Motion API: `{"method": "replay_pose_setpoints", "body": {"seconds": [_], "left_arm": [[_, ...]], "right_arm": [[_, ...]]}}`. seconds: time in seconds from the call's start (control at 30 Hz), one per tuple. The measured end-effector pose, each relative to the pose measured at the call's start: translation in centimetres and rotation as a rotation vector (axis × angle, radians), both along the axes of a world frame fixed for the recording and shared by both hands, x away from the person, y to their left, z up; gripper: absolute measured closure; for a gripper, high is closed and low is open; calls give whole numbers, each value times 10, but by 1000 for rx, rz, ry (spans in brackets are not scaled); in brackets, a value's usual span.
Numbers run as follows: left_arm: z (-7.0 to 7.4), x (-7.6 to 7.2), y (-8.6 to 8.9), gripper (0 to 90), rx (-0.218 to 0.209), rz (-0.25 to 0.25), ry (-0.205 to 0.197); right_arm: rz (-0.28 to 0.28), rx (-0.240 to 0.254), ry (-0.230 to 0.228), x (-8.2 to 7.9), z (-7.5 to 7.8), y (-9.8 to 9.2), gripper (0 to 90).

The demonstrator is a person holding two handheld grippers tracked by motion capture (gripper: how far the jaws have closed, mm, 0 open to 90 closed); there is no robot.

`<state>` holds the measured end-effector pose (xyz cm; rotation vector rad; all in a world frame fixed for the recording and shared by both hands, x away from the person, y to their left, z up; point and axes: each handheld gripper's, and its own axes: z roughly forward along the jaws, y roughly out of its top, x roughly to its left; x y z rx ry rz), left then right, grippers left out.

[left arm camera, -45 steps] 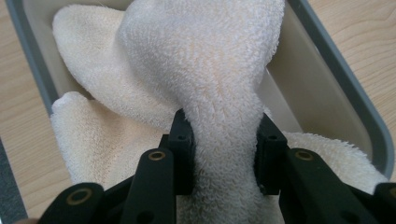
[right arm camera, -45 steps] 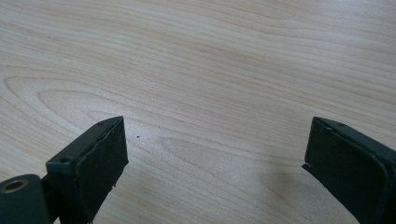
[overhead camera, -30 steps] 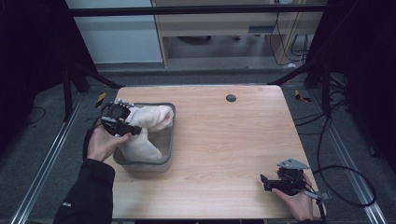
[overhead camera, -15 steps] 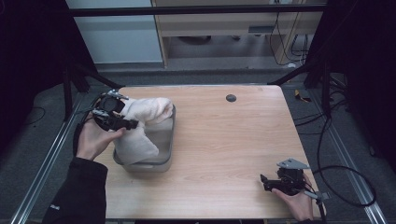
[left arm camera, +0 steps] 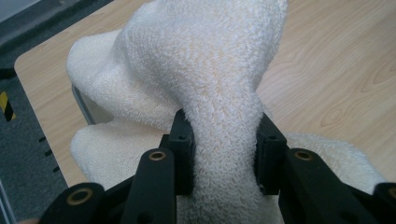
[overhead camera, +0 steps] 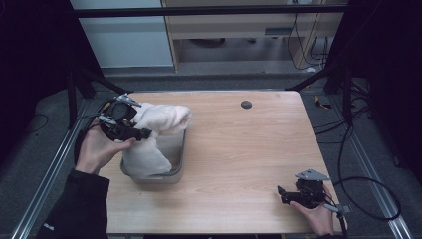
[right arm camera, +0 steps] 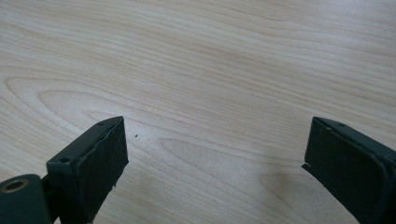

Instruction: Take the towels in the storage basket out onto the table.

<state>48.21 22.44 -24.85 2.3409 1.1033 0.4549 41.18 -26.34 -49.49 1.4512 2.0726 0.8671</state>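
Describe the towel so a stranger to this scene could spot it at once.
Start at the wooden table and go to its left side, where a grey bin sits. The towel rises out of it, pinched by the left gripper. It is the one soft, cream, fluffy thing among hard surfaces.

Towel (overhead camera: 158, 124) higher w/ left gripper (overhead camera: 144, 133)

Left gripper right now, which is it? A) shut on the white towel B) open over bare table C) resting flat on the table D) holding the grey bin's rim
A: in the left gripper view its fingers pinch a fold of the white towel, part of it lifted above the grey bin.
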Motion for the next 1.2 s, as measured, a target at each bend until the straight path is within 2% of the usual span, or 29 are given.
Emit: {"method": "replay_pose_setpoints", "body": {"seconds": [0.17,0.77,0.93,1.2], "left_arm": [[7,-7,-11,663,10,-55,-2],[18,-25,-56,662,15,-185,-19],[18,-27,-74,662,36,-229,-12],[16,-34,-111,662,45,-318,-9]], "right_arm": [[-1,0,-1,0,0,0,60],[-3,7,-3,0,1,-1,60],[-5,5,-10,0,2,-2,60],[-7,9,-16,0,2,-5,63]]}}
